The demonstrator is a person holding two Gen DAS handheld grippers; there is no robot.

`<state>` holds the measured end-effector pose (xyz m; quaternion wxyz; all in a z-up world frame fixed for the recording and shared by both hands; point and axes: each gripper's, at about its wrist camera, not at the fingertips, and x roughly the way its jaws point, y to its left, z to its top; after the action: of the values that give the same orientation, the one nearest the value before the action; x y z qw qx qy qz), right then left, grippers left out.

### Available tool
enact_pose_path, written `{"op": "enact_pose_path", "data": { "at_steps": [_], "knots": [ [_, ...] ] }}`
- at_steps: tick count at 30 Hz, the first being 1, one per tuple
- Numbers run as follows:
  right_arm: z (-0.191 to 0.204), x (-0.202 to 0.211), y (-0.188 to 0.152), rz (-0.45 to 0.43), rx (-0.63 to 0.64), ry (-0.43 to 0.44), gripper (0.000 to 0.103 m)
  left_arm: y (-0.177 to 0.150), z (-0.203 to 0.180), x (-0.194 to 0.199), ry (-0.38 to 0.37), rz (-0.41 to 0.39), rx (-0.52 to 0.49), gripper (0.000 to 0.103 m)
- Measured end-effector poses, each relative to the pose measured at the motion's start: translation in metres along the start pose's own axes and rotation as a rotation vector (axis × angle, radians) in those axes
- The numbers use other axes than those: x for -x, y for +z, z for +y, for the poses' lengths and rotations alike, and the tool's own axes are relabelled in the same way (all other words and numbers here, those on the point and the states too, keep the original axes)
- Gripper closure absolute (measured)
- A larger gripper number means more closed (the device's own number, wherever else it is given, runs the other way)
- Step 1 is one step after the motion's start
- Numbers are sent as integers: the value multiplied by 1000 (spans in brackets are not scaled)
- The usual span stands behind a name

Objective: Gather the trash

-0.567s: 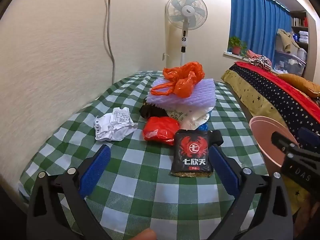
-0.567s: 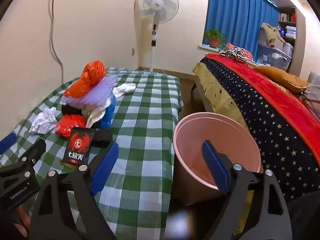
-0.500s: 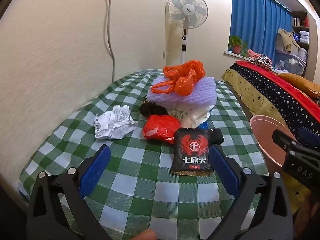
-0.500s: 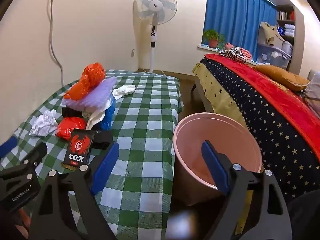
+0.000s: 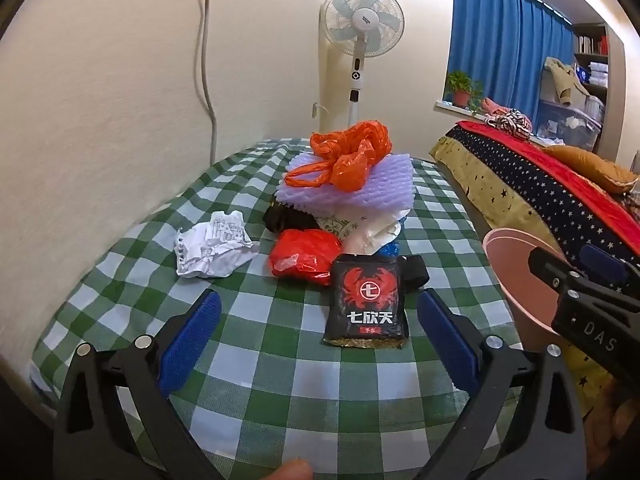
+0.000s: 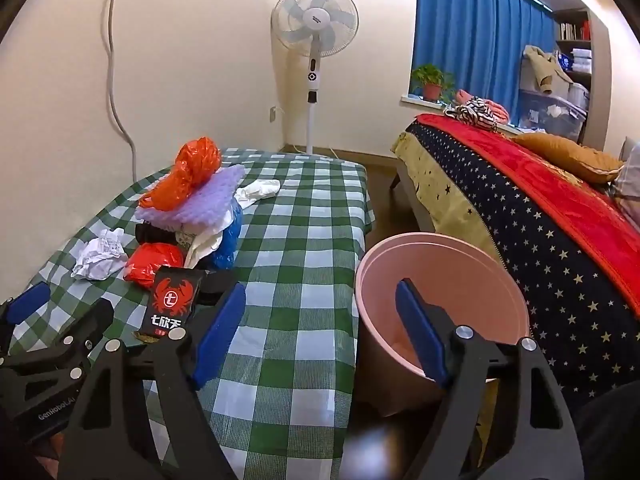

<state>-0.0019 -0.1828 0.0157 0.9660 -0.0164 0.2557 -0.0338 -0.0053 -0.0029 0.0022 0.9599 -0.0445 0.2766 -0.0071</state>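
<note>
Black packet (image 5: 367, 306) flat on checked table (image 5: 260, 344), nearest piece of trash pile, red bag (image 5: 305, 257) just behind. Left gripper (image 5: 318, 334) spread wide, empty, facing packet. Right gripper (image 6: 320, 334) likewise apart, over pink bin (image 6: 440, 280) beside table.

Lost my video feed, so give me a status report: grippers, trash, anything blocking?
Left gripper open, empty, over the table. Right gripper open, empty, above pink bin. Black crab packet nearest, loose on checkered cloth. Nothing blocking it.
</note>
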Motion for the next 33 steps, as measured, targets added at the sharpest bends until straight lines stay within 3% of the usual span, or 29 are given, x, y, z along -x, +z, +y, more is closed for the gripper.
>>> {"op": "enact_pose_path", "data": {
  "at_steps": [33],
  "knots": [
    [3,-1,-2,1,11,9,27,-1,0,1,-8,-4,23,8]
  ]
}}
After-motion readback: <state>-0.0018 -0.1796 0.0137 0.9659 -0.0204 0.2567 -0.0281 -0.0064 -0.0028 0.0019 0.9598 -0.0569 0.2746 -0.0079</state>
